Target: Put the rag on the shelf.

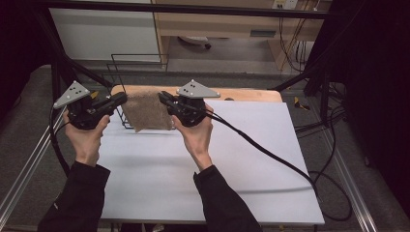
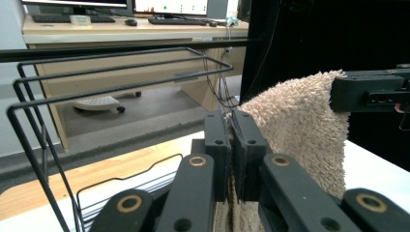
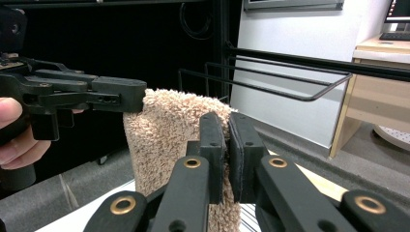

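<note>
At the near edge of the high view, two dark sleeves (image 1: 77,203) are seen entering from below, each hand carrying a hand-held gripper above the white desk (image 1: 203,164). The left hand-held gripper (image 1: 118,100) is held at the left side of the desk, with a grey three-cornered plate on top and a black cable trailing downward. Its jaws are seen closed tightly on one upper corner of a beige towel (image 1: 150,111), a fold of pile being pinched between the pads in the left gripper view (image 2: 300,121). The right hand-held gripper (image 1: 164,98) is held just right of the towel, its cable running across the desk toward the right edge. Its jaws are likewise clamped shut on the opposite upper corner, as shown in the right gripper view (image 3: 169,130). The towel is suspended between the two hand-held grippers, its top edge stretched across and its body hanging downward, clear of the desk surface at its upper part. Immediately behind the towel, a black wire rack (image 1: 138,60) stands at the far edge of the desk. Beyond it, a wooden cabinet (image 1: 217,24) is visible.
</note>
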Available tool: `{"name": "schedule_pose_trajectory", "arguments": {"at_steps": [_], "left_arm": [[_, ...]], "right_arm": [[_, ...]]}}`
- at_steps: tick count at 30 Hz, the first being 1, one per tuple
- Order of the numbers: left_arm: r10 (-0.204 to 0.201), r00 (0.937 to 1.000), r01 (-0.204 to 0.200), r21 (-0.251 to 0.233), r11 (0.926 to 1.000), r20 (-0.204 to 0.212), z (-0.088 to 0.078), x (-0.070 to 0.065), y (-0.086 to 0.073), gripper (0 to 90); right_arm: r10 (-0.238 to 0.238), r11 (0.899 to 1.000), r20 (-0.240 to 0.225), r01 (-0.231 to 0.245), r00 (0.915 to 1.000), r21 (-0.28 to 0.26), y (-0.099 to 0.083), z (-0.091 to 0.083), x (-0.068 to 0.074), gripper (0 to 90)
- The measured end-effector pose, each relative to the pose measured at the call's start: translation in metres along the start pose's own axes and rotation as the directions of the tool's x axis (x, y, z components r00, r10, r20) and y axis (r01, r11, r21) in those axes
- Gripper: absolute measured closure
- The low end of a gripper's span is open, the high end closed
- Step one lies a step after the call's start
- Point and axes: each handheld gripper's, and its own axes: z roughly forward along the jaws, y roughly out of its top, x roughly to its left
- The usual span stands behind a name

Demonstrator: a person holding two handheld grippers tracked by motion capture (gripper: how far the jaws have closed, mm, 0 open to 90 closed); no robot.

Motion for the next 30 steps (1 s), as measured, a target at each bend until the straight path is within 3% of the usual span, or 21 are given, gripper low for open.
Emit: {"name": "schedule_pose_trajectory", "arguments": {"at_steps": [30], "left_arm": [[0.022, 0.9992, -0.024, -0.076, 0.9968, -0.033, 0.000, 0.019, 0.040, 86.0]], "right_arm": [[-0.035, 0.997, 0.010, 0.035, 0.9994, -0.066, 0.040, 0.023, -0.005, 85.9]]}}
